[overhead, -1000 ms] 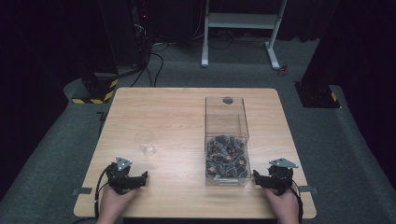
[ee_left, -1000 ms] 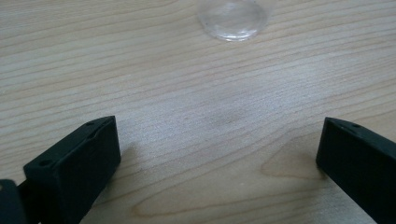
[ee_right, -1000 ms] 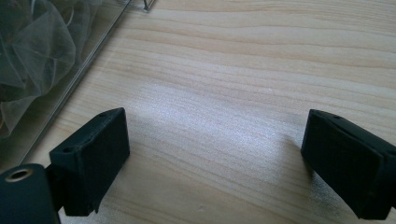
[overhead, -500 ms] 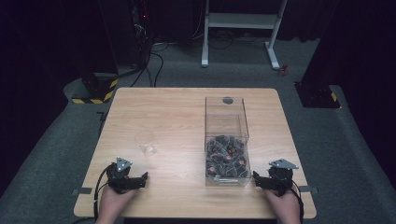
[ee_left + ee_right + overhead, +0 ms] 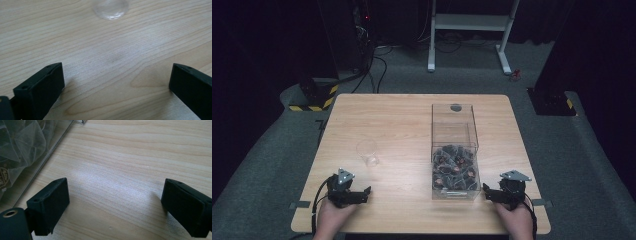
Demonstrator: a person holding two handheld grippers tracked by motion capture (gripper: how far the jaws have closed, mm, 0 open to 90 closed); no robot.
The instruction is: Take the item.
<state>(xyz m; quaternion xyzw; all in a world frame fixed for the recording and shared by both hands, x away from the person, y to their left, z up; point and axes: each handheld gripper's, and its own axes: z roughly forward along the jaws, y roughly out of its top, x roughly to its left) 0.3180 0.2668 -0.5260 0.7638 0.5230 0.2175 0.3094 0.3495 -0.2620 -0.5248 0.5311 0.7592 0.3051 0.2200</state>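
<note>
A clear plastic cup [image 5: 367, 152] stands upright on the left half of the wooden table [image 5: 402, 125]; its base [image 5: 111, 8] sits at the top of the left gripper view. A tall clear box [image 5: 454, 150] on the right half holds several dark wrapped sachets [image 5: 454, 167], and its wall with the sachets [image 5: 22, 150] is at the left of the right gripper view. My left gripper [image 5: 357, 195] rests near the front left edge, open and empty [image 5: 116, 82]. At the front right, just right of the box, my right gripper [image 5: 493, 192] rests open and empty [image 5: 115, 202].
A small dark round mark [image 5: 456, 107] lies on the table behind the box. Beyond the table are a white frame stand [image 5: 472, 30], cables on grey carpet [image 5: 377, 70] and a yellow-black striped base [image 5: 314, 97].
</note>
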